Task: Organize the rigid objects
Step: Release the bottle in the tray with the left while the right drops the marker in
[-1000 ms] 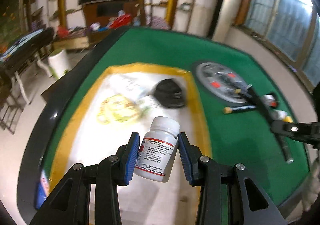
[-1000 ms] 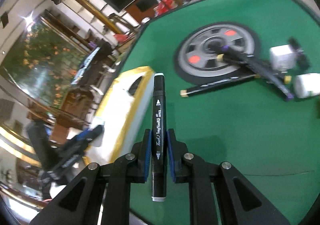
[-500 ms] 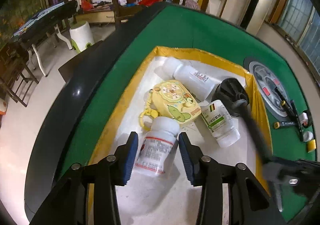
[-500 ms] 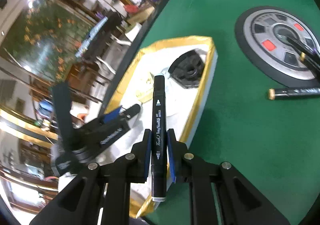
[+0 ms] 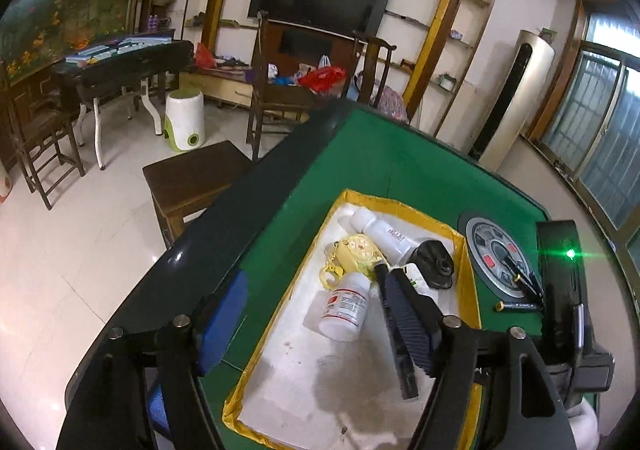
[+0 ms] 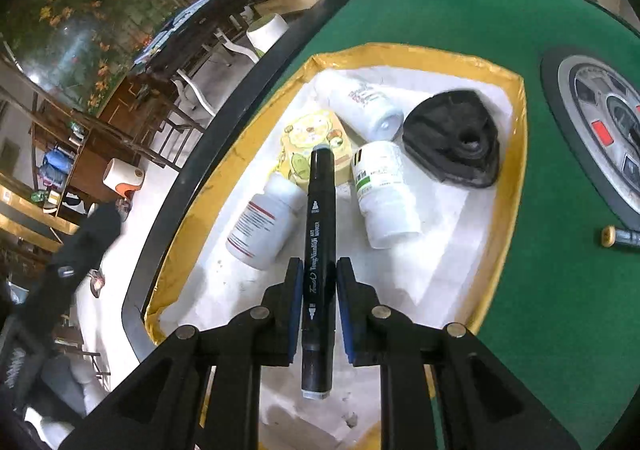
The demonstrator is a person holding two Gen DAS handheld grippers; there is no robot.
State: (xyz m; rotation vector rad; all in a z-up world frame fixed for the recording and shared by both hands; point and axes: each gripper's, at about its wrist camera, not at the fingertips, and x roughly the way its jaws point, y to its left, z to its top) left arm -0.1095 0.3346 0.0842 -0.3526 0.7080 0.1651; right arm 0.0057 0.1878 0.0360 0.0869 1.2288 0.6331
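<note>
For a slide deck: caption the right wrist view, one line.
Right gripper holds a black marker above the yellow-rimmed tray of pill bottles.

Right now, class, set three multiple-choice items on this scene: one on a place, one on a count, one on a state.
1. Where is the black marker?
A. On the green felt
B. Between the right gripper's fingers, over the tray
C. In the left gripper

2. How many white bottles lie in the tray?
A. One
B. Two
C. Three

3. How is the left gripper?
A. Open and empty
B. Shut on a bottle
C. Shut on a marker

Answers:
1 B: the black marker sits in the right gripper above the tray.
2 C: plain, green-labelled and red-labelled.
3 A: the left gripper has its fingers wide apart, with nothing between them.
</note>
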